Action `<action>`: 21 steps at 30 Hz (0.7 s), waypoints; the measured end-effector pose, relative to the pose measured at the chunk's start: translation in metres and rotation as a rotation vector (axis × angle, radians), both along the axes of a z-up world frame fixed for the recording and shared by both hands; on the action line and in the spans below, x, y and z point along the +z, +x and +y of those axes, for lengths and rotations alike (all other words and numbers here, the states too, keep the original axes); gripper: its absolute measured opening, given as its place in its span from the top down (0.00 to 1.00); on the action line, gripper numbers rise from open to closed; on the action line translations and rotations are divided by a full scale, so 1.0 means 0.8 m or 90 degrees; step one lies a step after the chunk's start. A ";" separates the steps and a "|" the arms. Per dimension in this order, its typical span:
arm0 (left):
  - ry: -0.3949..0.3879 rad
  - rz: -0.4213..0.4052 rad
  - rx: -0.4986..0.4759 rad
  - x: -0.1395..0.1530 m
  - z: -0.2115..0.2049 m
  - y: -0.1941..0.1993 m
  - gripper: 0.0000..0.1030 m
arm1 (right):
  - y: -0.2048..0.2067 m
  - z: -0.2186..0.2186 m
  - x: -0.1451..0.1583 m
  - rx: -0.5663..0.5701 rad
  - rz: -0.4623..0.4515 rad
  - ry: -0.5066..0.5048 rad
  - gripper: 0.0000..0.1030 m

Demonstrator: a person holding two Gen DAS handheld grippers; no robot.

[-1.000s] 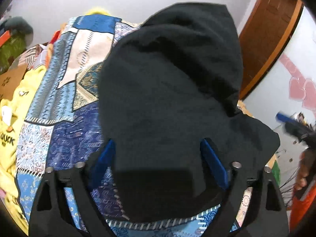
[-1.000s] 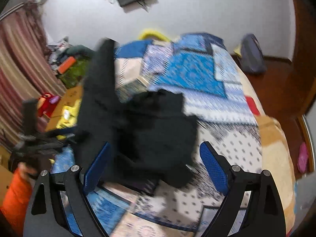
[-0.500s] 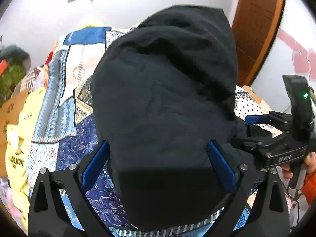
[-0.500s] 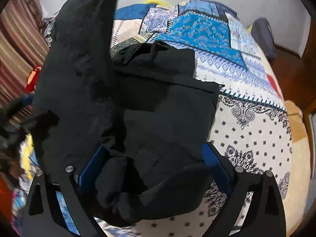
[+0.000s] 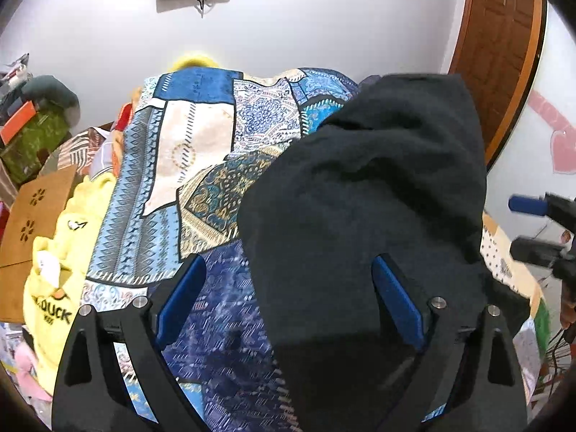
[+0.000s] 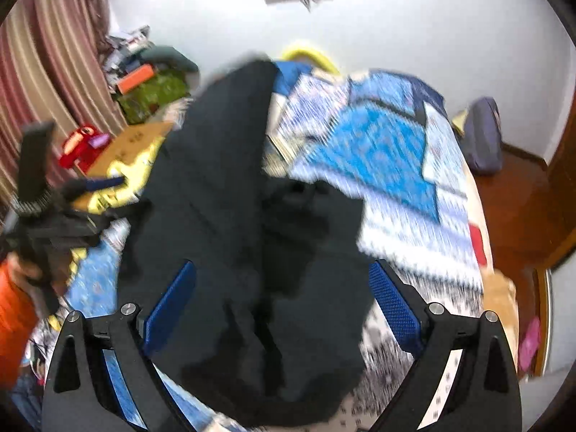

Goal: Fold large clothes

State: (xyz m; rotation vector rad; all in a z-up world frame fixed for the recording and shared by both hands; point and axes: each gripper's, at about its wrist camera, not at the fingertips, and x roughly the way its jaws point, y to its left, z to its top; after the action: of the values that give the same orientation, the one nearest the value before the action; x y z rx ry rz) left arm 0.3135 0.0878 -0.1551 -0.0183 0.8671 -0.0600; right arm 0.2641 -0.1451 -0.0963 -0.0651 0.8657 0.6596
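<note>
The black garment [image 5: 363, 216], soft, limp and fairly heavy, hangs bunched over the bed [image 5: 201, 165] between both grippers' wide-spread jaws, whose hold I cannot tell; best taken at a hem or shoulder seam.

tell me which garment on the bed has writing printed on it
The yellow garment at the bed's left edge: it bears dark lettering reading "DUCK". The black garment lying between the left tool's fingers shows no print.
</note>
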 end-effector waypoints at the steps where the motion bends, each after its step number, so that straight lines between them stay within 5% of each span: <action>1: 0.000 -0.005 0.000 0.001 -0.001 0.007 0.08 | 0.006 0.008 0.006 0.003 -0.006 0.002 0.08; 5: 0.023 -0.036 0.012 0.006 -0.008 0.041 0.08 | 0.045 0.052 0.007 -0.002 -0.045 -0.060 0.09; 8: 0.036 -0.033 0.014 0.004 -0.012 0.066 0.09 | 0.079 0.073 -0.019 -0.006 -0.005 -0.116 0.11; 14: 0.020 0.081 0.000 -0.053 -0.002 0.127 0.11 | 0.125 0.079 -0.114 0.013 0.114 -0.235 0.27; 16: -0.023 0.094 0.009 -0.060 0.008 0.134 0.11 | 0.133 0.065 -0.123 -0.014 0.130 -0.209 0.27; 21: -0.023 0.069 0.002 -0.046 0.010 0.115 0.12 | 0.113 0.031 -0.088 -0.029 0.101 -0.143 0.27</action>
State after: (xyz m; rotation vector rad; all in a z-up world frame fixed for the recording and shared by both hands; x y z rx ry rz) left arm 0.4053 0.0958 -0.1921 -0.0576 0.9750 -0.0726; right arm 0.3542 -0.1207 -0.1664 -0.1961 1.0892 0.5286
